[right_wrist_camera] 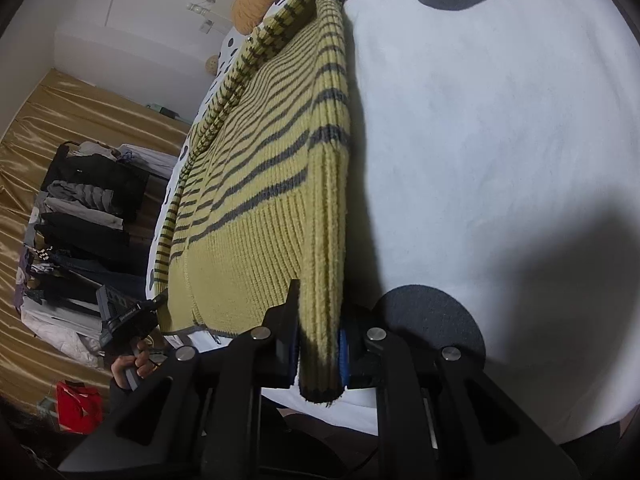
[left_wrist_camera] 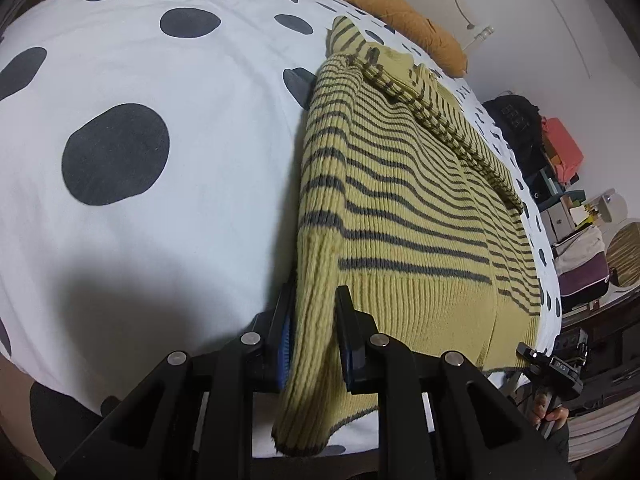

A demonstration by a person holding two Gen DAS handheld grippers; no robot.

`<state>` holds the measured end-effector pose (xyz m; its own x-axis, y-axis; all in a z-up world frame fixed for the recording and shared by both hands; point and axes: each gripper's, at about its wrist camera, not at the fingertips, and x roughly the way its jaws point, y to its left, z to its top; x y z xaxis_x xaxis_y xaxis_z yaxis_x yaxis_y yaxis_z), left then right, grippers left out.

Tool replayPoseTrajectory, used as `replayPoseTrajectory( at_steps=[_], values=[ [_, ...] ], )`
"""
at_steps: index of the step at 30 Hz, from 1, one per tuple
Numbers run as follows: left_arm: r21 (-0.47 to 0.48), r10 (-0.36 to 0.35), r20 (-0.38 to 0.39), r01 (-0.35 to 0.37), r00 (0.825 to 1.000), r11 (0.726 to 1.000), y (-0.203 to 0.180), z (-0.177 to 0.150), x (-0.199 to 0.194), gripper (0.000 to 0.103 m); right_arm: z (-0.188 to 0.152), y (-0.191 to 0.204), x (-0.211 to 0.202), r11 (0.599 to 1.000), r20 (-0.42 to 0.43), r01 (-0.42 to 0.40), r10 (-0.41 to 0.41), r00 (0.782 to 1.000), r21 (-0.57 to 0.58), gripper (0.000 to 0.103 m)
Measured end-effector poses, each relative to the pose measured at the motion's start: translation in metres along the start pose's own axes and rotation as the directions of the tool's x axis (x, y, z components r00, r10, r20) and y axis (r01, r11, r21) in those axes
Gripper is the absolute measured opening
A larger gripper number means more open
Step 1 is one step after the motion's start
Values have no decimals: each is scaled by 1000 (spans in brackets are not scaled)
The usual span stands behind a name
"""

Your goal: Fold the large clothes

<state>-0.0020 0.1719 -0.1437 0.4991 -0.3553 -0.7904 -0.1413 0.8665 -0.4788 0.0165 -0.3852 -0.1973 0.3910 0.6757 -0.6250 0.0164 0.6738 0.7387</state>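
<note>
A yellow, grey-striped sweater (left_wrist_camera: pixel 400 208) lies flat on a bed (left_wrist_camera: pixel 160 200) covered in white bedding with dark spots; the left gripper (left_wrist_camera: pixel 314 344) has its jaws clamped on the ribbed hem at one bottom corner; the right gripper (right_wrist_camera: pixel 320 344) has its jaws clamped on the opposite hem corner; both corners hang just over the bed's near edge; an orange pillow (left_wrist_camera: pixel 400 16) rests at the far end; a hand (right_wrist_camera: pixel 132 368) grips the left tool's handle.

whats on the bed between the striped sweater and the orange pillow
Only bare spotted bedsheet separates the yellow striped sweater from the orange pillow, clearest in the left wrist view.
</note>
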Motion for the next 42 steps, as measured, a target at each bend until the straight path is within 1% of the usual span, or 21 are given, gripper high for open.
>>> replayPoseTrajectory(
  at_steps=[1,5,8,10,14,15,17,19,21,23,25,26,28,29,31,34,35,38,40,41,42],
  values=[
    [5,5,-5,-5,1000,1000,0,-1,-1,9,-1,0,-1,1000,5,10,-10,1000,-2,13],
    [-4,5,6,-5,1000,1000,-1,-2,-7,7,-7,8,-6,1000,16,22,-22,1000,-14,11],
    [8,12,-2,-12,1000,1000,-6,-2,-12,6,-4,18,-13,1000,36,-2,3,999,-29,11],
    [1,-7,-6,7,1000,1000,-7,0,-15,6,-1,25,-19,999,51,-15,17,999,-42,11],
    [-39,-66,-16,65,998,997,-3,2,-23,6,3,34,-27,998,69,-32,36,997,-53,11],
    [-56,-98,-19,97,995,994,-1,7,-26,6,3,33,-28,998,76,-35,39,996,-50,11],
    [-82,-162,-13,160,987,984,-1,20,-31,6,9,37,-32,997,84,-70,73,994,-44,11],
    [-62,-216,11,216,976,974,-10,44,-39,6,20,43,-36,994,99,-94,100,990,-61,11],
    [0,-216,43,216,975,976,-27,73,-45,6,43,56,-43,989,127,-105,118,985,-101,11],
    [78,-194,79,188,978,979,-50,106,-45,6,73,77,-45,984,162,-82,108,981,-159,11],
    [110,-180,93,169,979,979,-66,135,-37,6,101,92,-46,978,189,-67,105,976,-196,11],
    [124,-160,103,147,982,981,-76,157,-28,6,122,101,-44,976,205,-56,100,974,-210,11],
    [143,-122,116,105,986,984,-90,188,-13,6,161,114,-36,974,232,-36,89,969,-222,11],
    [154,-98,123,79,988,985,-97,212,-1,6,178,119,-32,974,245,-29,85,966,-225,11],
    [144,-72,127,54,989,988,-104,244,19,6,219,130,-21,975,266,-1,62,962,-224,11],
    [115,-22,137,6,990,993,-111,307,57,7,271,142,-4,973,296,55,15,955,-226,11],
    [110,-11,138,-4,990,994,-111,320,66,7,295,141,4,974,303,74,-5,953,-216,11],
    [82,36,133,-47,990,995,-113,373,111,7,347,130,30,978,321,122,-62,945,-169,11],
    [69,66,96,-73,993,995,-111,396,152,7,374,118,48,981,326,145,-95,940,-132,11],
    [49,106,63,-109,992,993,-106,404,181,7,386,108,62,980,316,167,-124,941,-111,11],
    [35,127,35,-128,991,991,-101,407,200,9,396,97,80,976,288,198,-164,943,-91,11]
  ],
)
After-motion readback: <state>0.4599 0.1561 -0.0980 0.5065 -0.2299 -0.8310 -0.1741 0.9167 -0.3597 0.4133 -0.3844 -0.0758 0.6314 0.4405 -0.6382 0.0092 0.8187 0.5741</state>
